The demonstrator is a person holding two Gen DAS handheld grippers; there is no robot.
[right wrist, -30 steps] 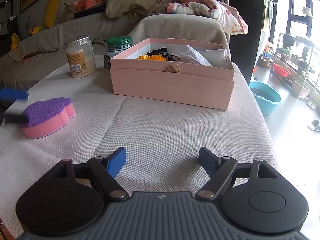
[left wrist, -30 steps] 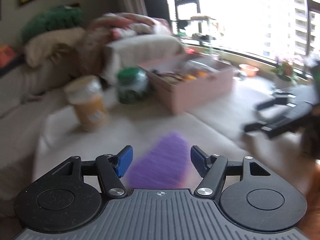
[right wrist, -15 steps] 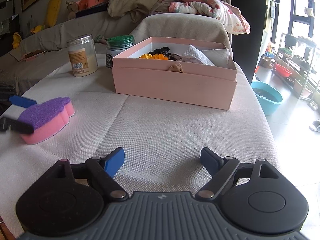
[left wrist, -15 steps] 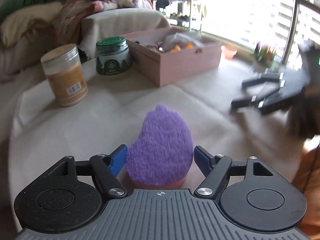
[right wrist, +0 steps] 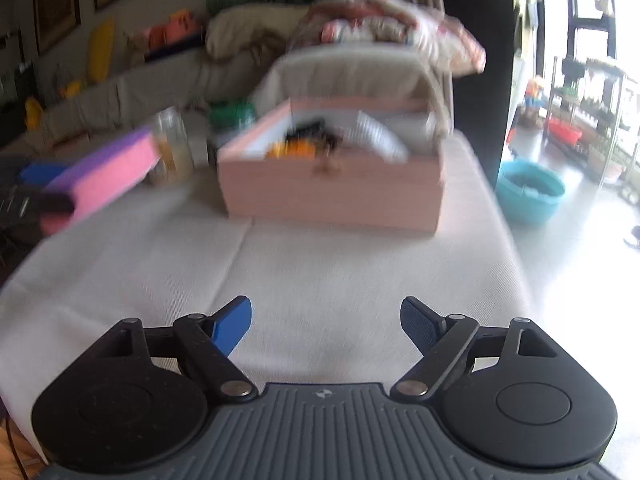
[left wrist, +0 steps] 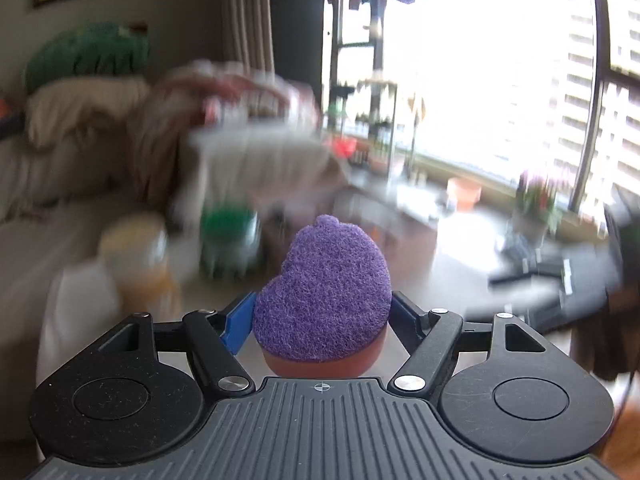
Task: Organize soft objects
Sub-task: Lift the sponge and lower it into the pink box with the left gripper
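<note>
A: We are holding the sponge (left wrist: 323,288) in our left claw (left wrist: 322,320). Both blue pads are squeezing its sides, and it is up in the air above the bench (right wrist: 320,264).

B: Our right claw (right wrist: 326,326) is hanging wide open with nothing in it.

A: The pink box (right wrist: 332,196) is already holding some soft things. We think the sponge is going in there next, so that part is not done yet.

Bare cloth (right wrist: 320,264) lies open before the box (right wrist: 332,196); 2 jars (right wrist: 172,148) crowd its left side.
</note>
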